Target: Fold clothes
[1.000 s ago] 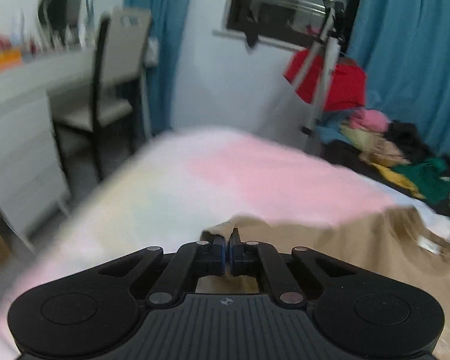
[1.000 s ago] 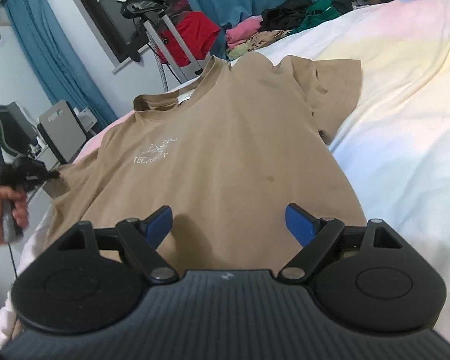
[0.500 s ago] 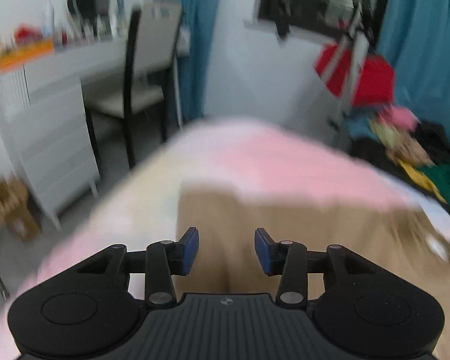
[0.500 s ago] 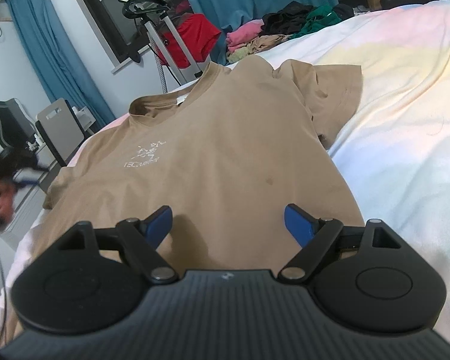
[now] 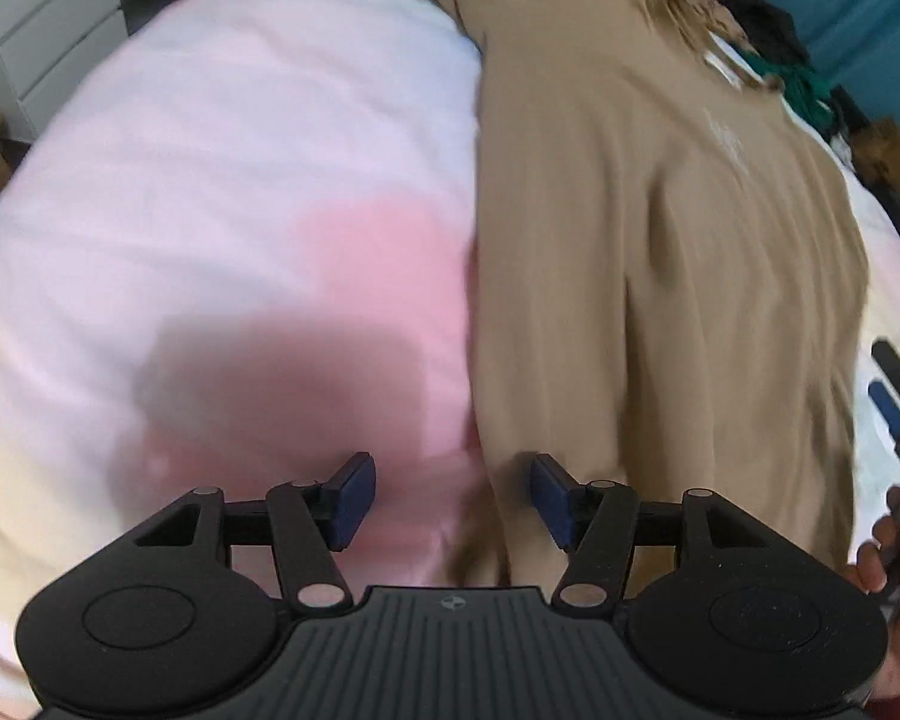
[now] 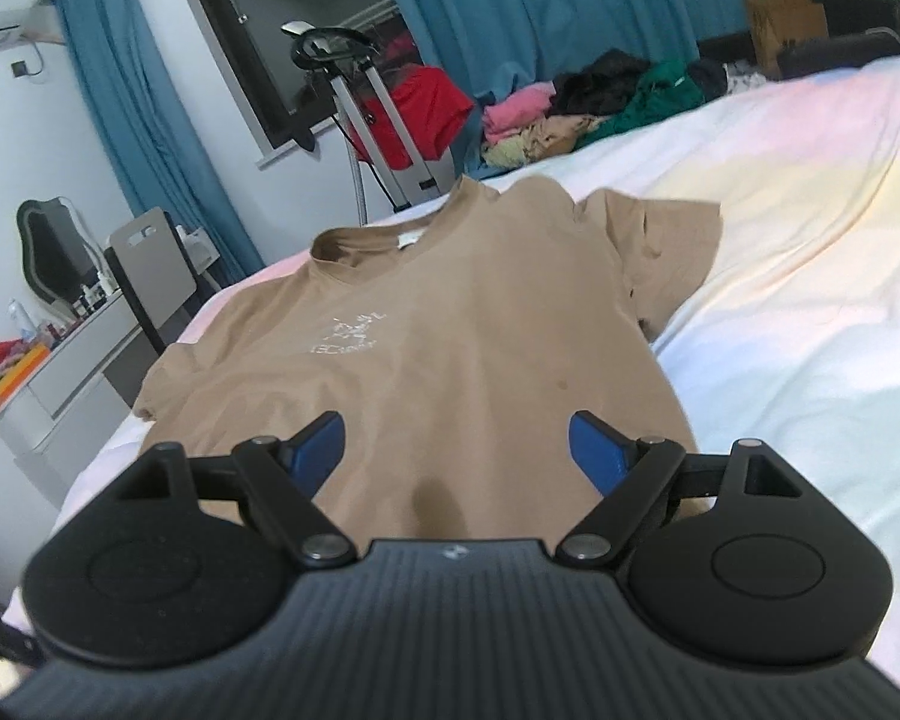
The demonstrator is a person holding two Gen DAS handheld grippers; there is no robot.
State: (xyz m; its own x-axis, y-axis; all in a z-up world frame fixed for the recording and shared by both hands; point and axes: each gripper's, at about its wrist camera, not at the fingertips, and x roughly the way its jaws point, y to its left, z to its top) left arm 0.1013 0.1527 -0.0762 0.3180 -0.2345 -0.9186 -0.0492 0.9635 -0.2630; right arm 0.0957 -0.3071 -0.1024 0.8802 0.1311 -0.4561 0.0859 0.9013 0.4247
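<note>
Both jaws spread, empty — tan T-shirt (image 6: 450, 348) flat ahead of right gripper (image 6: 456, 450), left gripper (image 5: 453, 498) straddling its edge.

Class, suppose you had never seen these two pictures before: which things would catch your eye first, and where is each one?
First the tan T-shirt, spread face up on the pastel bed, collar toward the window. Next the open right gripper low over the shirt's hem, and the open left gripper at the shirt's side edge. Beyond the bed, a bright heap of clothes lies below the blue curtains.
</note>
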